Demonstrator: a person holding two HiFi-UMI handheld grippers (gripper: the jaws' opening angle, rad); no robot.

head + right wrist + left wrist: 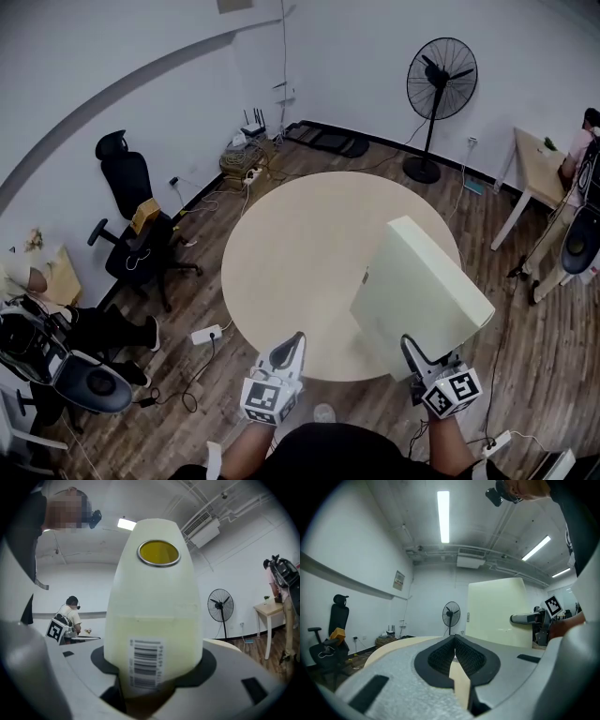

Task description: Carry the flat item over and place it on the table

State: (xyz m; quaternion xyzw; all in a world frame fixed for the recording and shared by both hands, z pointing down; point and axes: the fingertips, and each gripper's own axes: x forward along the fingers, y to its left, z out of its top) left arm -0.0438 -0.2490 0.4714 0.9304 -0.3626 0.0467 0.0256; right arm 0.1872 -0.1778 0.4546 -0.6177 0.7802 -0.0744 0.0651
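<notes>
Left gripper (291, 349): at the near rim of the tabletop (300, 253), on the left. The fingers (436, 658) are closed tip to tip with nothing between them.
Right gripper (417, 354): at the near rim of the tabletop, on the right. The fingers (213, 660) are clenched on the panel's lower edge, at the barcode label (146, 662).
Panel (422, 281): held clear of the tabletop and tilted steeply up on edge. It is over the near right part of the tabletop and overhangs its right rim. No face lies on the surface.
Tabletop: round and bare. Nothing lies on it.
Progress: the carry appears nearly complete, since the panel is already over the tabletop. The placing is not yet done.
Remaining: tip the panel flat, lower it to the tabletop and open the right fingers.
Edges: the panel's outer part hangs past the right rim. If set down here it would probably overhang, so a shift toward the tabletop centre looks advisable.
Open room: the whole centre and left of the tabletop is free. The left gripper stands apart from the panel and is not in its way.
Floor at the near left rim: a power strip (206, 334) with cables, below the tabletop.
Beyond the left rim: a chair (131, 220), well apart.
Beyond the far right rim: a fan (441, 82).
Far right of the tabletop: a side table (539, 159) with a person (579, 150) just beside it.
</notes>
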